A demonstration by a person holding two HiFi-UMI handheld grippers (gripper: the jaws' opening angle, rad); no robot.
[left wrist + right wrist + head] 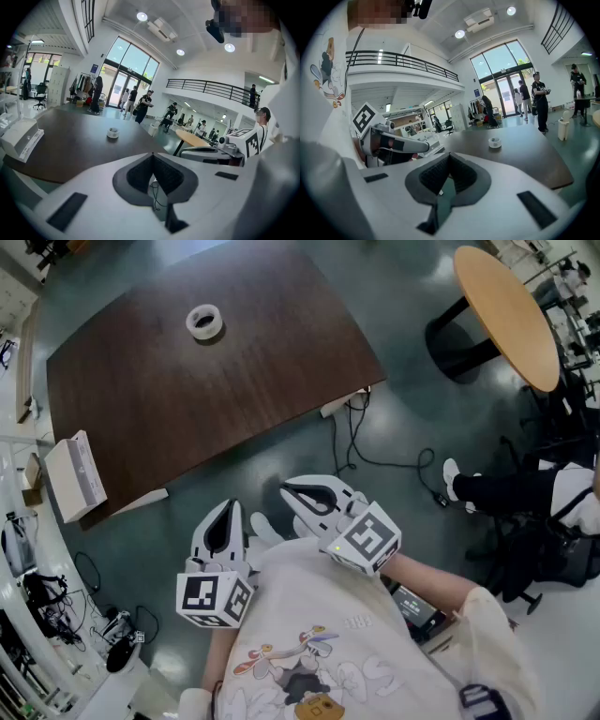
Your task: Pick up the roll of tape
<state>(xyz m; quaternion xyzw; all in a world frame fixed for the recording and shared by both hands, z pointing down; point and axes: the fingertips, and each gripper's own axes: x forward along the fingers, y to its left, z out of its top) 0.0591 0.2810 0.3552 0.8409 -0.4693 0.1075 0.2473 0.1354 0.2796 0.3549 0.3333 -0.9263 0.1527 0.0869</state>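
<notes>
Starting stage only, head view: roll of tape (204, 322) sits untouched on far part of dark table (234, 399), well apart from left gripper (228, 507) and right gripper (289, 490), both near torso; hands hidden under marker cubes

Left gripper view: jaws pressed together, empty; roll of tape small, distant on tabletop; reach, grasp, lift all left

Right gripper view: jaws pressed together, empty; roll of tape far ahead; gripper body blocks near floor

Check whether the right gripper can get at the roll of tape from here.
Probably not yet: the right gripper is shut and short of the brown table edge; the roll of tape lies far across. Nothing blocks the path.
</notes>
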